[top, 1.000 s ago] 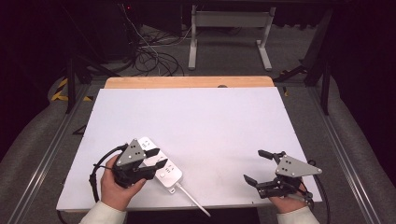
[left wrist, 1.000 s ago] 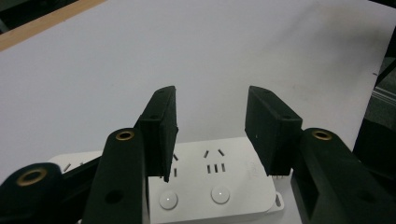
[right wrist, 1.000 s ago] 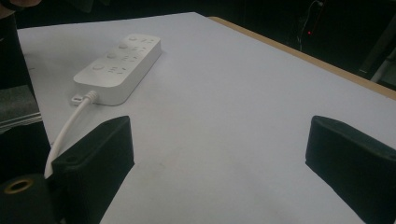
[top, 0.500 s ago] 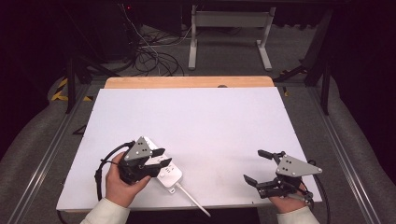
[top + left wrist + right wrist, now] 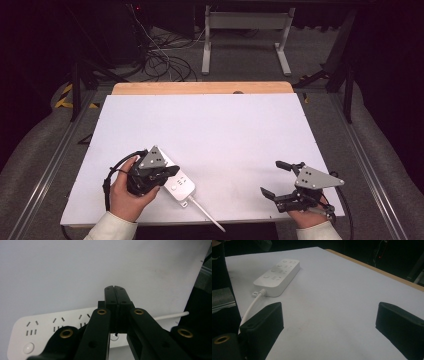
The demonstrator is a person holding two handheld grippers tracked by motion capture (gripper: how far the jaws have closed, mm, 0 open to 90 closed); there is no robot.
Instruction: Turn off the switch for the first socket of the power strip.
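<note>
A white power strip (image 5: 181, 186) lies flat near the table's front left, and its white cable (image 5: 205, 212) runs off toward the front edge. My left gripper (image 5: 172, 171) is shut with nothing between its jaws and hovers low over the strip's left part. In the left gripper view the jaws meet (image 5: 115, 290) above the sockets of the power strip (image 5: 50, 325). My right gripper (image 5: 272, 178) stands open near the front right, empty. From the right gripper view (image 5: 332, 315), the power strip (image 5: 278, 273) and its cable (image 5: 252, 307) lie well ahead.
The white tabletop (image 5: 210, 125) has a wooden strip (image 5: 200, 88) along its far edge. Behind it are a metal table frame (image 5: 245, 40) and loose cables (image 5: 160, 60) on the floor. Grey rails run along both sides.
My left gripper has turned a little over the power strip, its jaws now pointing more to the right. The strip and my right gripper have stayed put.
</note>
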